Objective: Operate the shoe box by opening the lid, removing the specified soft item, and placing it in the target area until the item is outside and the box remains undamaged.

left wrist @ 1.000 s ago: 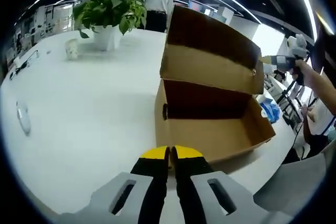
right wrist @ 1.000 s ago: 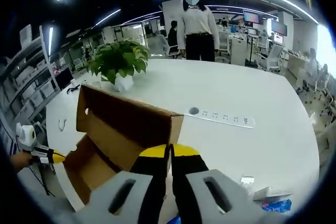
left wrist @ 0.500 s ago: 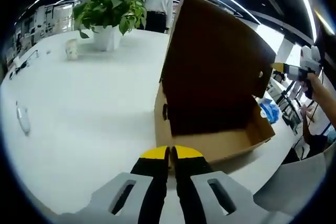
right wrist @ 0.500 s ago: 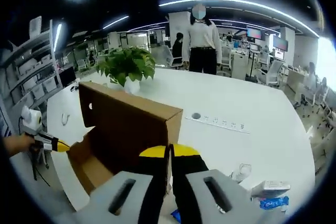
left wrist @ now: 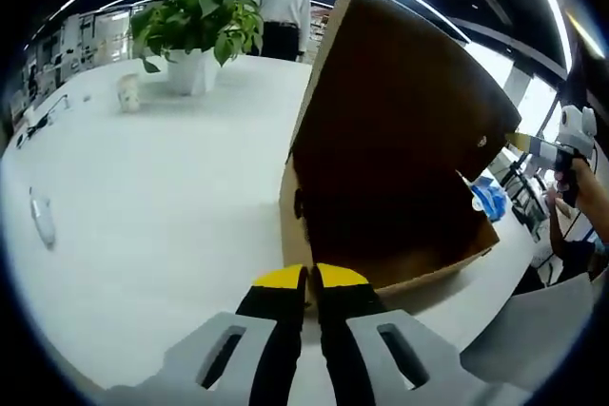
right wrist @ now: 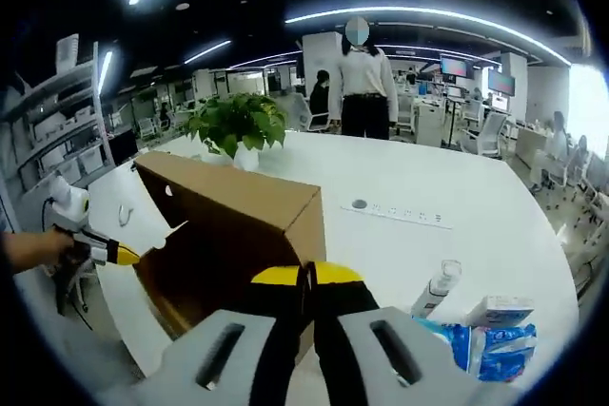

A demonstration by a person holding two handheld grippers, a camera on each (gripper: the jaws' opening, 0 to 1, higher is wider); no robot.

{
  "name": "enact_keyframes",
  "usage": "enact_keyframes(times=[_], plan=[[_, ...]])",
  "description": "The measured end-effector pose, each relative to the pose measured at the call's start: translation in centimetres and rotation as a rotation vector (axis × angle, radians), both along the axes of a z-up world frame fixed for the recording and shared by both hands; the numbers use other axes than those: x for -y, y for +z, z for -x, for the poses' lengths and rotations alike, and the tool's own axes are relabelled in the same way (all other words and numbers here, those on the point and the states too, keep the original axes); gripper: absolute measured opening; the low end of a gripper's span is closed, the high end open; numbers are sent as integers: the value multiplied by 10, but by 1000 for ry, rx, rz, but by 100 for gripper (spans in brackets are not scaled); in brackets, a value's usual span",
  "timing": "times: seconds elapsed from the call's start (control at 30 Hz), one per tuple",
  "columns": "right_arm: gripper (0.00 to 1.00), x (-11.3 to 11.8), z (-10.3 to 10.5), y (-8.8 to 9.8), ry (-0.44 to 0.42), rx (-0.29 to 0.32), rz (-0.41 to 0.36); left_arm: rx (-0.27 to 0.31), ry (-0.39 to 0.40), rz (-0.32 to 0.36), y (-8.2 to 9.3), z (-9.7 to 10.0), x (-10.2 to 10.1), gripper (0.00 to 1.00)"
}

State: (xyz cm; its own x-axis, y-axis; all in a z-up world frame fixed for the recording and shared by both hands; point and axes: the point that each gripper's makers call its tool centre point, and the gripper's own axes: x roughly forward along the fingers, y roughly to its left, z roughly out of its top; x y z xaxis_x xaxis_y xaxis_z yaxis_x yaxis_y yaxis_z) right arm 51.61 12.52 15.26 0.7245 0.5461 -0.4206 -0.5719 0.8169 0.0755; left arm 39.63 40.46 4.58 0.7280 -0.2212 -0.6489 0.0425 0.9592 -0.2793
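In the left gripper view, the left gripper (left wrist: pixel 306 278) hangs low over the white table (left wrist: pixel 143 197), its yellow-tipped jaws pressed together on nothing, just short of the cardboard shoe box (left wrist: pixel 381 268). The lid (left wrist: pixel 400 130) is swung up steeply, its dark inner face toward the camera, hiding the box's inside — whether a soft item lies there cannot be told. The right gripper (left wrist: pixel 557 149) shows at the far right, beside the lid's edge. A potted plant (left wrist: pixel 195 26) stands beyond. In the right gripper view, the right gripper (right wrist: pixel 306 278) also has its jaws closed and empty, near the lid (right wrist: pixel 228 225); the left gripper (right wrist: pixel 95 249) appears at left — a bottle (right wrist: pixel 433 287) and blue packs (right wrist: pixel 485 339) sit to the right.
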Motion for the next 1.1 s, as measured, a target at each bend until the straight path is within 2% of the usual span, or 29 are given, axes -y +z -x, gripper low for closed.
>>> enact_keyframes(times=[0.17,0.27,0.43,0.73,0.93,1.03,1.1], plan=[[2,-1,8,-4,11,18,21,-7,-11,-5,1,0,0,2],[2,1,10,-6,11,20,24,21,-11,-19,8,-2,-2,0],[2,2,18,-6,20,29,34,76,-18,-18,32,-10,-4,5],[2,4,29,-7,34,28,24,227,-90,-89,85,-32,2,12],[3,2,39,-9,65,30,31,257,-101,-116,99,-37,1,15],[5,1,43,-9,78,24,27,297,-139,-145,105,-37,6,18],[6,0,46,-10,96,30,37,303,-160,-151,105,-36,9,23]])
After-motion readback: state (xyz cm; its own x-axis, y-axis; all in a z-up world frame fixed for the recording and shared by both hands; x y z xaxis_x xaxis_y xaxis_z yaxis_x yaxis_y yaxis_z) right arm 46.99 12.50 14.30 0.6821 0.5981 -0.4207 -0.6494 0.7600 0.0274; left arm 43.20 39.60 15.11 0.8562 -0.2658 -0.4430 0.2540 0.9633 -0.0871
